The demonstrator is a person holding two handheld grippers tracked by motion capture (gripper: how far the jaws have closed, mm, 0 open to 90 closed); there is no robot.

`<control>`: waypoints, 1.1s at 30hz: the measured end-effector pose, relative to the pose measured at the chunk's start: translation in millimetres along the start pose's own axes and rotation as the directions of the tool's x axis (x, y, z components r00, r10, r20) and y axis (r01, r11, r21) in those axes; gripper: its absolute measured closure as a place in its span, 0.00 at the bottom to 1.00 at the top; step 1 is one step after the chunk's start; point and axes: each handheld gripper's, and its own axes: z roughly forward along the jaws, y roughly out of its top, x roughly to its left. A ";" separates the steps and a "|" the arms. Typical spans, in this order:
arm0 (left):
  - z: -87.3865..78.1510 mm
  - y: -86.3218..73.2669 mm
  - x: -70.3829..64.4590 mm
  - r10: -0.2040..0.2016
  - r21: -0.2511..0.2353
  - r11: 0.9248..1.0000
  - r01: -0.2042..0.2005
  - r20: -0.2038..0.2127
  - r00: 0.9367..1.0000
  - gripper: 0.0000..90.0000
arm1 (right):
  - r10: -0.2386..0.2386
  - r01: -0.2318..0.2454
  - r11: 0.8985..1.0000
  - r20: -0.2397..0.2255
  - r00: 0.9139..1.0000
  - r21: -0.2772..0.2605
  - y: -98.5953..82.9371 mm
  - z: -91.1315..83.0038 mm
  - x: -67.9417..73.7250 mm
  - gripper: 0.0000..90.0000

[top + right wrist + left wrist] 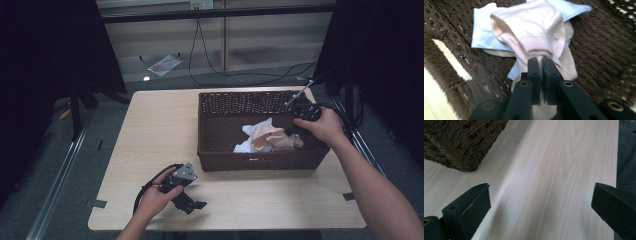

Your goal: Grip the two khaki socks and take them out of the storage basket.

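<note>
While half-hidden by tongs, pinched sock.

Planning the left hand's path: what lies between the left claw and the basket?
Bare wooden table. In the high view, nothing sits between the left claw and the basket; the left gripper view shows bare tabletop too.

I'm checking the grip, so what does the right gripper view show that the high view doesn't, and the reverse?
Right gripper view: the right claw is pinched shut on the cuff of a beige sock, over a pale blue cloth. High view: the left claw rests open on the table, outside the basket. Both show the socks lying inside the woven basket.
</note>
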 end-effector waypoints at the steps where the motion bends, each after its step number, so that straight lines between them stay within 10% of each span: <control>1: -0.4 -0.1 0.0 -0.004 0.001 1.000 0.004 -0.001 1.000 0.02 | 0.000 0.000 1.000 0.004 1.000 0.003 0.9 4.0 0.8 0.96; 20: -1.6 -0.1 -0.1 0.002 0.003 1.000 -0.002 -0.005 1.000 0.02 | -0.022 0.022 0.999 0.005 1.000 0.038 -4.2 29.7 5.5 0.95; 33: -1.6 1.1 0.1 0.003 0.020 1.000 -0.003 -0.007 1.000 0.02 | -0.006 0.006 0.999 -0.012 1.000 -0.033 -7.7 -17.4 1.0 0.97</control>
